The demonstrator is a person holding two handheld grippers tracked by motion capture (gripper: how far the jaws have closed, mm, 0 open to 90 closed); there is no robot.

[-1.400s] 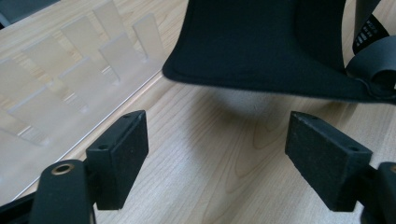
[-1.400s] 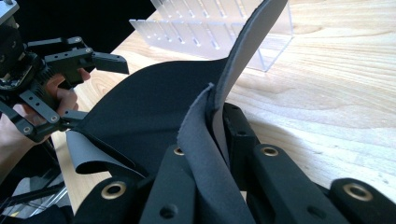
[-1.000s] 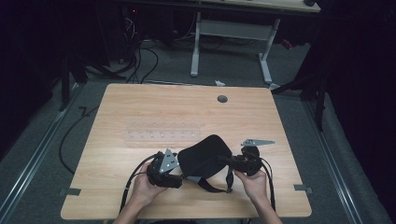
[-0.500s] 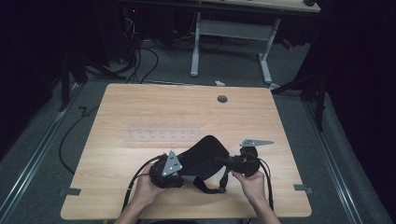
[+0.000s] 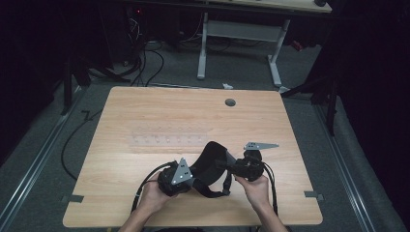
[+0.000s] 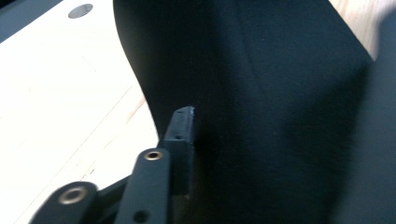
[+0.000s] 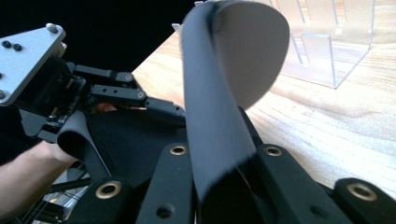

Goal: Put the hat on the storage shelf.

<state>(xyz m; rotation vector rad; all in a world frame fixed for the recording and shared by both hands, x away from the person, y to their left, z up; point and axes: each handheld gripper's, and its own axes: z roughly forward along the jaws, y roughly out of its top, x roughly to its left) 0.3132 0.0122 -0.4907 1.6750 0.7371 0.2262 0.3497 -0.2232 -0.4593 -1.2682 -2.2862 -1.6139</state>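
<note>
A black fabric item with straps hangs between my two grippers over the near part of the table. My left gripper is at its left edge. Its jaws have just been closing with the fabric between them, and one pad lies against the cloth while the other is hidden behind it. My right gripper is shut on a folded band of the fabric with a pale inner side. Its jaws have just been opening slightly, the band still pinched. The left gripper grips the far part.
A clear plastic rack lies flat on the table beyond the grippers and appears close by in the right gripper view. A round cable hole sits near the far edge. Cables trail from both grippers toward the near edge.
The left gripper's jaws have come together on the fabric's left edge. The fabric has bunched up a little between the grippers. Both hands stayed nearly in place.
</note>
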